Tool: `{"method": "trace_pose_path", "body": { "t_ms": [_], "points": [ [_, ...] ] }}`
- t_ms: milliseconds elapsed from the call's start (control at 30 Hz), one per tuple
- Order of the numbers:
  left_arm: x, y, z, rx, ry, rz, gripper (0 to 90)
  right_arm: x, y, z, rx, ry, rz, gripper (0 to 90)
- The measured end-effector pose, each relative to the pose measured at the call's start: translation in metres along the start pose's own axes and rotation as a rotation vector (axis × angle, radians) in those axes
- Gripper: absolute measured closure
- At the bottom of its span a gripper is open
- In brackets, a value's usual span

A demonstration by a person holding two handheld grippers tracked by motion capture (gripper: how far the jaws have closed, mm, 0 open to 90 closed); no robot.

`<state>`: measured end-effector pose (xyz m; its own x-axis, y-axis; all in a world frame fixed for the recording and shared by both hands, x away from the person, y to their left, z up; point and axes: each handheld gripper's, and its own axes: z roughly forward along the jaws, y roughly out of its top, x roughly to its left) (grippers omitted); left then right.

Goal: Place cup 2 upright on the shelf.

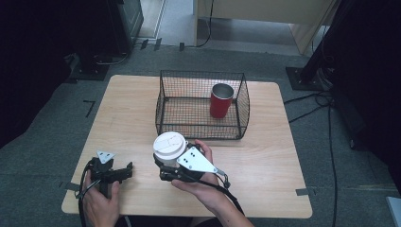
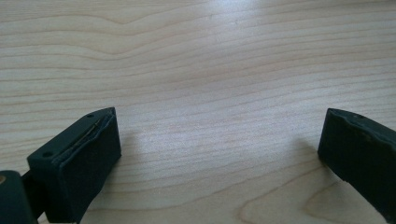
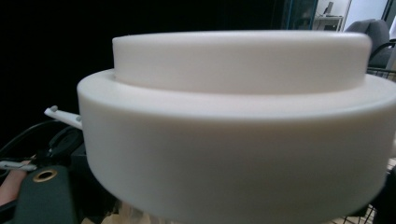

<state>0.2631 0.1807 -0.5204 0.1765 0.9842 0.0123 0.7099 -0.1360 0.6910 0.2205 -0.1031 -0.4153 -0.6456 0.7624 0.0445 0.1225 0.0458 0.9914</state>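
Observation:
A cup with a white plastic lid [image 1: 169, 144] stands upright in my right gripper [image 1: 164, 166], just in front of the wire basket [image 1: 163, 101]. The black jaws are shut on the cup's body below the lid, and a hand wraps the gripper from underneath. In the right gripper view the lid [image 3: 233, 121] is very close and hides the cup's body. My left gripper [image 1: 127, 170] rests low at the table's near left corner, pointing right. Its jaws stand wide apart over bare wood [image 2: 219, 149] with nothing between the fingers [image 2: 84, 154].
A red cup [image 1: 221, 100] stands upright inside the black wire basket, at its right side. The light wooden table [image 1: 274, 156] has open surface right of the hands. Cables and dark stands lie on the floor around the table.

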Motion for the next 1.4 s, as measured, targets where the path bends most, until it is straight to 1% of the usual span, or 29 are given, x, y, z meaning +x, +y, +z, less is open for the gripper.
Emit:
{"method": "trace_pose_path", "body": {
  "t_ms": [67,167,233,400,600,833,1033,1167,1333,1400],
  "points": [
    [0.000,0.000,0.000,0.000,0.000,0.000,0.0,-0.003,0.003,0.002,-0.004,-0.007,0.008,15.7],
    [0.000,0.000,0.000,0.001,0.000,0.000,0.0,-0.008,0.007,0.006,-0.007,-0.023,-0.001,15.7],
    [0.000,0.000,0.000,0.000,0.000,0.000,0.0,-0.012,0.010,0.008,-0.011,-0.031,0.002,15.8],
    [0.000,0.000,0.000,0.001,0.000,0.000,0.0,-0.020,0.016,0.012,-0.023,-0.052,0.029,15.8],
    [0.000,0.000,0.000,0.000,0.000,-0.001,0.0,-0.030,0.025,0.016,-0.037,-0.079,0.032,15.7],
    [0.000,0.000,0.000,0.001,0.000,0.000,0.0,-0.042,0.035,0.022,-0.056,-0.103,0.064,15.7],
    [0.000,0.000,0.000,0.001,0.000,0.000,0.0,-0.050,0.042,0.029,-0.065,-0.128,0.064,15.7],
    [0.000,0.000,0.000,0.000,0.000,-0.002,0.0,-0.053,0.047,0.034,-0.068,-0.138,0.053,15.7],
    [0.000,0.000,0.000,0.000,0.000,-0.001,0.0,-0.058,0.052,0.040,-0.081,-0.154,0.053,15.7],
    [0.000,0.000,0.000,0.000,0.000,-0.001,0.0,-0.059,0.055,0.042,-0.084,-0.157,0.064,15.7]
  ]
}}
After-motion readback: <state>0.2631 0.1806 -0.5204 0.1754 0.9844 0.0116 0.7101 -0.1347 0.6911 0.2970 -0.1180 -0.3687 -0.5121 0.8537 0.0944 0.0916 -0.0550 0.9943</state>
